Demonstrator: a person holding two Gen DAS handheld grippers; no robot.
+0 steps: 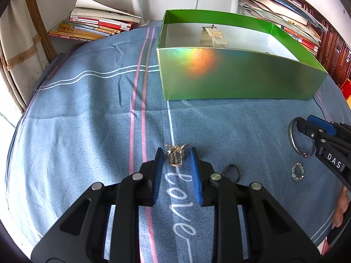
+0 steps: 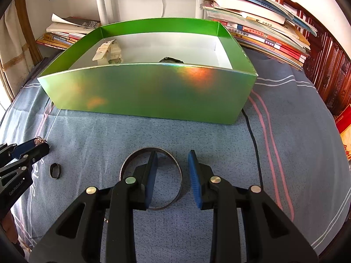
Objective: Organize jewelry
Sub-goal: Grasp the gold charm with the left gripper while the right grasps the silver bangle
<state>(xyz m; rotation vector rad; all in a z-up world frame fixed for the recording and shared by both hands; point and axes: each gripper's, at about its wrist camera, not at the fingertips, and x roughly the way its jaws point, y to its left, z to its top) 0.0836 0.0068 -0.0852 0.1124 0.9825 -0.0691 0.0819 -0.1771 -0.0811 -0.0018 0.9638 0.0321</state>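
A gold ornament with a clear stone lies on the blue cloth between the tips of my left gripper. The pads stand a little apart from it on both sides. My right gripper is open over a silver bangle lying flat. Its left finger is inside the hoop and its right finger outside, with the right rim between them, untouched. The green box stands beyond and holds a cream bracelet and a dark piece. A black ring and a sparkly silver ring lie loose.
Stacks of books sit behind the box at the left, and another pile of books at the right. A black cable runs down the cloth right of the box. White posts rise at the back. A hand shows at the right edge.
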